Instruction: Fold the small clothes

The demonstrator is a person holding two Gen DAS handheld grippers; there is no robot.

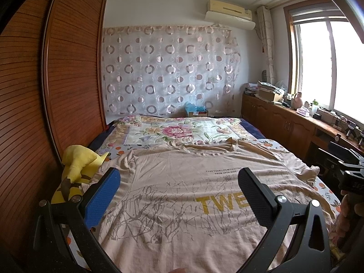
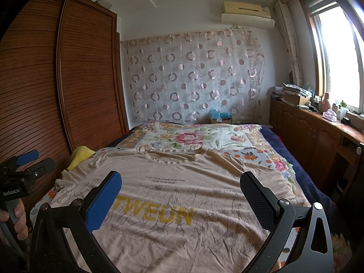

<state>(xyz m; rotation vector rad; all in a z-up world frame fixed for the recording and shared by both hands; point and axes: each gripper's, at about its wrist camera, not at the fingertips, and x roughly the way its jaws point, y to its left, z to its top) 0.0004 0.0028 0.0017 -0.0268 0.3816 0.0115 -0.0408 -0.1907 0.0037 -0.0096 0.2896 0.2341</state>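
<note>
A beige T-shirt (image 1: 182, 182) with yellow lettering lies spread flat, front up, on the bed, its neck toward the far end; it also shows in the right wrist view (image 2: 182, 186). My left gripper (image 1: 179, 182) is open and empty above the shirt's lower left part. My right gripper (image 2: 180, 184) is open and empty above the shirt's lower right part. The right gripper's body shows at the right edge of the left wrist view (image 1: 348, 170). The left gripper's body shows at the left edge of the right wrist view (image 2: 25, 166).
A yellow plush toy (image 1: 77, 166) lies at the shirt's left sleeve by the wooden wardrobe (image 1: 45, 91). A floral bedspread (image 1: 177, 132) covers the bed beyond the shirt. A cluttered wooden cabinet (image 1: 295, 122) runs under the window at the right.
</note>
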